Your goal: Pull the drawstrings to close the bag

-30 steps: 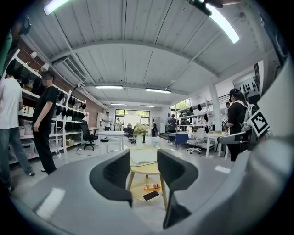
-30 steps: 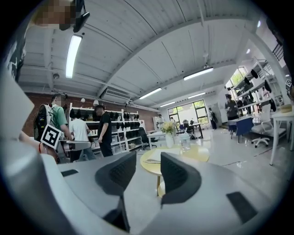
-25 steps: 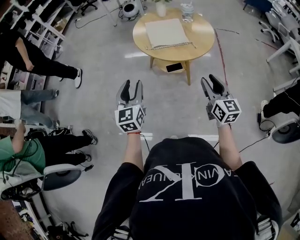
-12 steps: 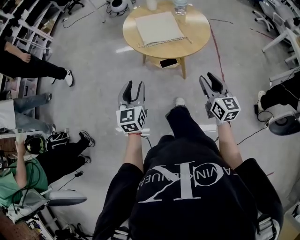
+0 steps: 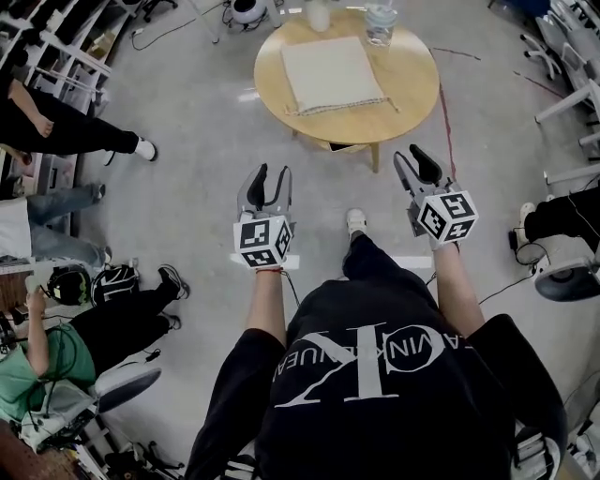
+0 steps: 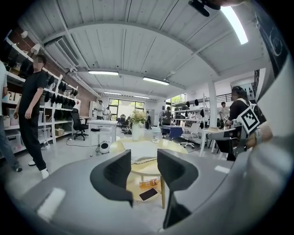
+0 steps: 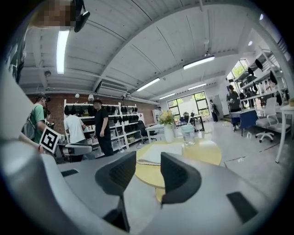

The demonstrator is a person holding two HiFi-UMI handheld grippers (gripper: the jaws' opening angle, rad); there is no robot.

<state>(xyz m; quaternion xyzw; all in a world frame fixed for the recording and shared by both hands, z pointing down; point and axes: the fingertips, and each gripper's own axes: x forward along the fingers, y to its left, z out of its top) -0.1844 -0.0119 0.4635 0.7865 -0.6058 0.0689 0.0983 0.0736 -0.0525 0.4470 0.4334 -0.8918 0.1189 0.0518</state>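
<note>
- Pale cloth drawstring bag (image 5: 333, 73): flat rectangle lying in the middle of the round wooden table (image 5: 412, 84). It is well apart from both grippers.
- Cord (image 5: 343, 105): thin line along the bag's near edge, its ends reaching a little past the corners. It looks slack, so the mouth is judged not yet drawn shut.
- Left gripper (image 5: 269, 176): held out ahead of the body and aimed at the table. Its jaws stand apart, with only the distant table and bag showing through the gap, and it carries nothing.
- Right gripper (image 5: 412, 161): raised and aimed the same way, jaws parted, nothing between them.
- White vase (image 5: 319, 14) and clear jar (image 5: 379, 21): at the table's far rim, beyond the bag.
- Dark phone (image 6: 148, 194): on the table's lower shelf, seen in the left gripper view.
- Change on record: compared with the head view of a second ago, the table fills more of the picture. A leg and white shoe (image 5: 355, 222) now show ahead of the body, which reads as a stride toward the table. Both grippers keep the same raised, open pose.
- Bearing on the task: judged to be the approach stage, with no pull begun. The next move calls for closing the remaining gap and bringing the jaws down onto the cord ends.
</note>
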